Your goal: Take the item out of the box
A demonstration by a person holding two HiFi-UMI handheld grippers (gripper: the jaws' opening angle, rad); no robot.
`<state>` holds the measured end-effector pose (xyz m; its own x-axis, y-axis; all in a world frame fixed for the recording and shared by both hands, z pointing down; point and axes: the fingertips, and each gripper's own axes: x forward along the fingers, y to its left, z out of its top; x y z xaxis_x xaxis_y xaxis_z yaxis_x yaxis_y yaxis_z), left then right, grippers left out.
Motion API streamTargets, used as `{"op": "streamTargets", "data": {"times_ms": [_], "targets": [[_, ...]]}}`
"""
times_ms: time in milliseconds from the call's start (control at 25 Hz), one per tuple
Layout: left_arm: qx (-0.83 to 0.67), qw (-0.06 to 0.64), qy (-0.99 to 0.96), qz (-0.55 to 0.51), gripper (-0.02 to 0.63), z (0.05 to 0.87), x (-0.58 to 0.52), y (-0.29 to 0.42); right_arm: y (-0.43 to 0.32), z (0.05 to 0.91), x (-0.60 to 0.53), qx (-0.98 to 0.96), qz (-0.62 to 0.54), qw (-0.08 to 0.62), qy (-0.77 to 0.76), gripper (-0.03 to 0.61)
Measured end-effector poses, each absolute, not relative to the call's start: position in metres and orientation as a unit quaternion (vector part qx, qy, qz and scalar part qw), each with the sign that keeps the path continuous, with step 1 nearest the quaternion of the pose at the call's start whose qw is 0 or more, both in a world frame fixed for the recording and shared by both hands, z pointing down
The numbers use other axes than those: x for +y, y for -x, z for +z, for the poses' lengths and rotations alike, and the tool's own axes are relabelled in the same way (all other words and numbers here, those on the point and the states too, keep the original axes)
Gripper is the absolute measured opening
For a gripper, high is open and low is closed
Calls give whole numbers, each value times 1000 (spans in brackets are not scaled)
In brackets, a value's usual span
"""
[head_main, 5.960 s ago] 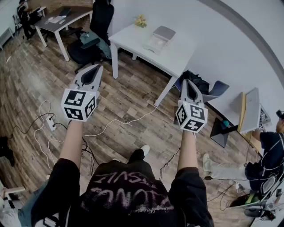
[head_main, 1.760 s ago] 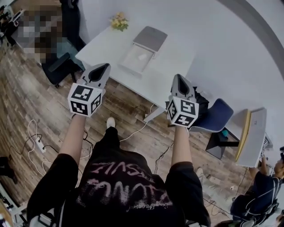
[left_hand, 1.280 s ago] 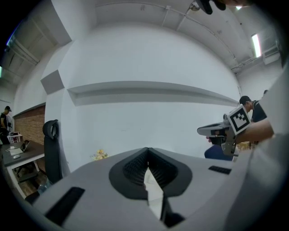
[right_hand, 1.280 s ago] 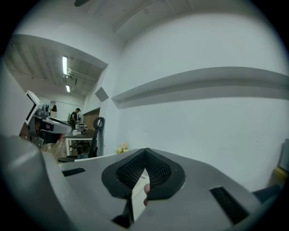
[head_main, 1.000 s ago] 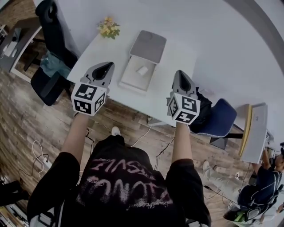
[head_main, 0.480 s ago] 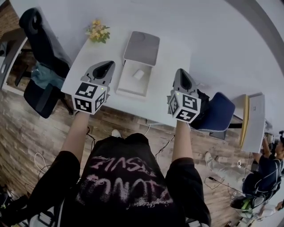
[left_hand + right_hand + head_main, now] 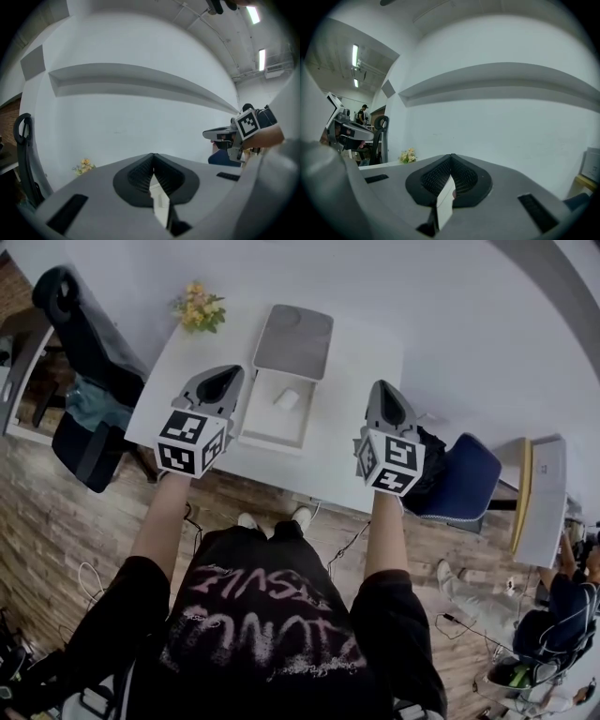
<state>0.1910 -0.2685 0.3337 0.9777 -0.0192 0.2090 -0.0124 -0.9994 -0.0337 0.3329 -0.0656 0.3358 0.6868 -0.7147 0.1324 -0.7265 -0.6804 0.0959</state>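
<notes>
An open white box (image 7: 272, 418) lies on the white table (image 7: 356, 446), its grey lid (image 7: 292, 331) folded back behind it. Inside the box rests a small white item (image 7: 286, 399). My left gripper (image 7: 225, 381) hovers over the table just left of the box, its jaws shut with nothing between them. My right gripper (image 7: 384, 395) hangs right of the box over the table, jaws also shut and empty. Both point roughly level at the white wall; the left gripper view shows its closed jaws (image 7: 153, 157), the right gripper view its own (image 7: 451, 158).
A small bunch of yellow flowers (image 7: 197, 307) stands at the table's far left corner. A black office chair (image 7: 80, 343) is left of the table, a blue chair (image 7: 464, 479) at its right. A person sits at the far right (image 7: 562, 587).
Both grippers have advanced from the table's near edge to either side of the box. The table and box now lie closer beneath me.
</notes>
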Motion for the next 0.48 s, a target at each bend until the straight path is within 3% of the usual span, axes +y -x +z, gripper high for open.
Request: {"op": "streamTargets", "data": {"times_ms": [480], "targets": [[35, 27, 992, -115, 3, 329, -255, -215, -361, 345, -64, -430, 45, 59, -900, 9]]}}
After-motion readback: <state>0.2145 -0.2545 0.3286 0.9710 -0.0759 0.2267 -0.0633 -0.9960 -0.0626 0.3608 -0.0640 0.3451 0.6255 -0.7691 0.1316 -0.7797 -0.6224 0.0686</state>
